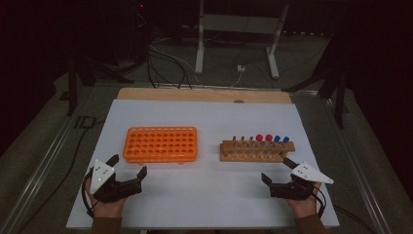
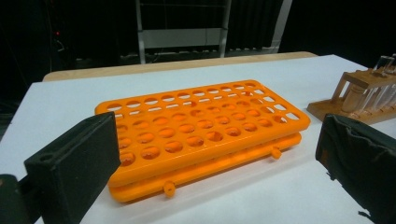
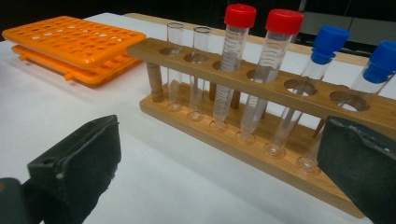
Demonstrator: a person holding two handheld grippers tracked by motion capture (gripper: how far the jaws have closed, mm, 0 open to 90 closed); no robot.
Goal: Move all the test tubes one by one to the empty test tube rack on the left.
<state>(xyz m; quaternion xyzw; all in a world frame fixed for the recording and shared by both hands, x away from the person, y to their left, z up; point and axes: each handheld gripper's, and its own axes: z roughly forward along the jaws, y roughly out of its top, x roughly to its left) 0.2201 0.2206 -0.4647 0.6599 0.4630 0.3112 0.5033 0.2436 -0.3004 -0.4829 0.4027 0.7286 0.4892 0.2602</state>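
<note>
An orange tube rack [image 1: 160,145] with several empty holes lies left of centre on the white sheet [image 1: 204,195]. A wooden rack [image 1: 256,152] to its right holds clear uncapped tubes [image 3: 175,65], two red-capped tubes [image 3: 233,60] and two blue-capped tubes [image 3: 322,60]. My left gripper [image 1: 129,165] rests open just in front of the orange rack [image 2: 201,135], nothing between its jaws. Open and empty as well, my right gripper [image 1: 276,168] sits in front of the wooden rack [image 3: 261,154].
The white sheet covers a wooden table whose bare far edge [image 1: 204,95] shows. Behind the table are a metal stand [image 1: 238,29] and cables [image 1: 165,63] on the floor. Dark surroundings flank both sides.
</note>
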